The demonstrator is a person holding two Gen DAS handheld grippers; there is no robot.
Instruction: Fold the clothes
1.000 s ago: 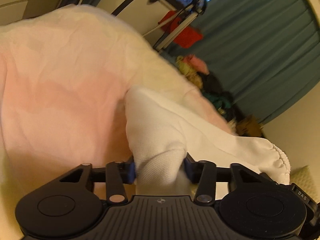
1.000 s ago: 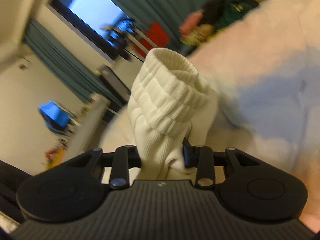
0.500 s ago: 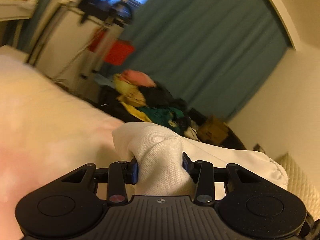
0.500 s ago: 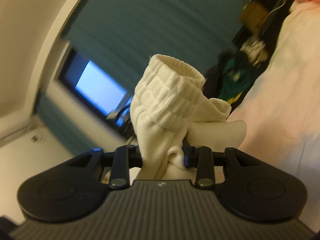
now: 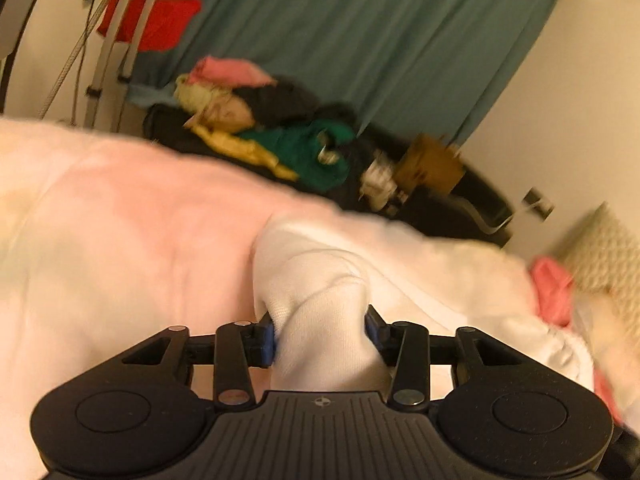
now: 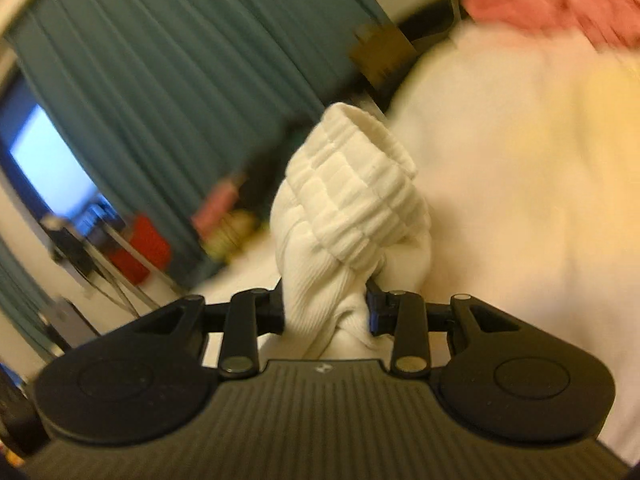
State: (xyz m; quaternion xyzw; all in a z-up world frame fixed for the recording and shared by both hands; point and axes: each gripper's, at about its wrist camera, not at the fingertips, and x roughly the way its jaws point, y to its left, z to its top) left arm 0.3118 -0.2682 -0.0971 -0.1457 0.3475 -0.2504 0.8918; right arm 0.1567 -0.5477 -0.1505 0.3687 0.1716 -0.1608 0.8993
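Left gripper (image 5: 320, 334): your jaws are easing open, yet the blue pads still press a bunch of the white garment (image 5: 332, 280) between them.
Right gripper (image 6: 326, 308): your jaws are opening too, with the garment's ribbed cuff (image 6: 352, 196) still pinched and standing up above them.
Garment: it trails from your left grip to the right, across the pink bed cover (image 5: 132, 240).
Far side: clothes pile (image 5: 280, 136) against the teal curtain (image 5: 360, 40).
Far right: pink cloth (image 5: 552, 292) on the cover.
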